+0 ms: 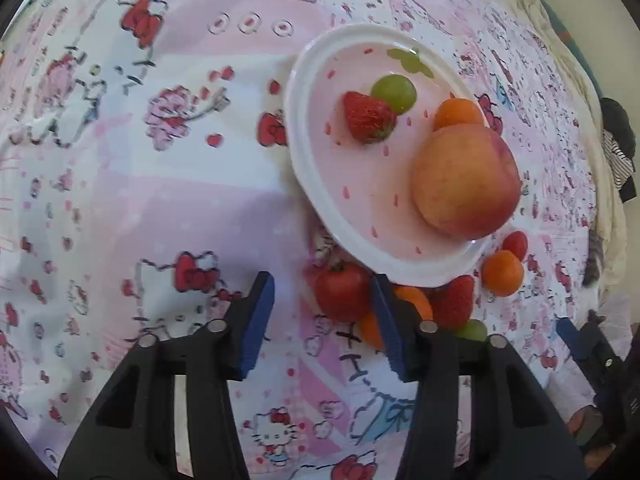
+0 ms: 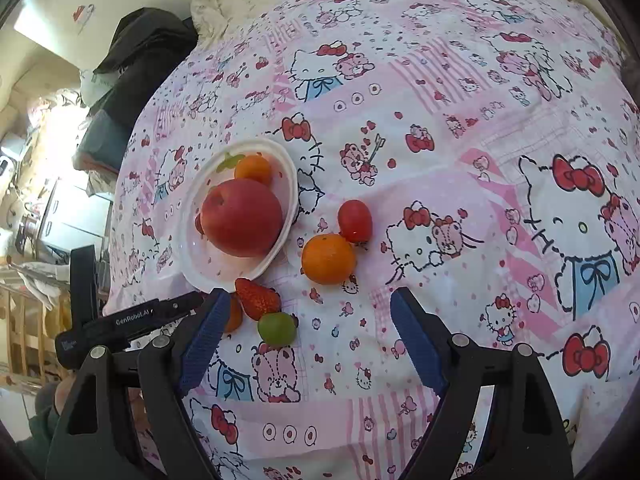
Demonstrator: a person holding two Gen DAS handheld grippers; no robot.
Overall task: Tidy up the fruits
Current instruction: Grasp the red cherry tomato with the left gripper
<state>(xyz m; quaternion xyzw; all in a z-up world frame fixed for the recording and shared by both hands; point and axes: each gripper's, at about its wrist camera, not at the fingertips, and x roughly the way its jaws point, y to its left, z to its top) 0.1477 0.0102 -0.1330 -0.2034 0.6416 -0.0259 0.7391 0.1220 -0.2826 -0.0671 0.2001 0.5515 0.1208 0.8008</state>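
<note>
Patterned bedsheet [image 2: 440, 128]; peach [image 1: 466, 182] on plate [image 1: 316, 160]; both tools open.

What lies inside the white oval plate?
The white oval plate holds a large peach, a small orange fruit, a strawberry and a green grape. Anything beneath the peach is hidden.

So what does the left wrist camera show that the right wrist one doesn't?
Only the left wrist view shows the red strawberry and green grape on the white oval plate, plus a red tomato beside its rim. Only the right wrist view shows the room furniture past the bed's edge. Both share the large peach, the loose round orange fruit and the open left gripper.
</note>
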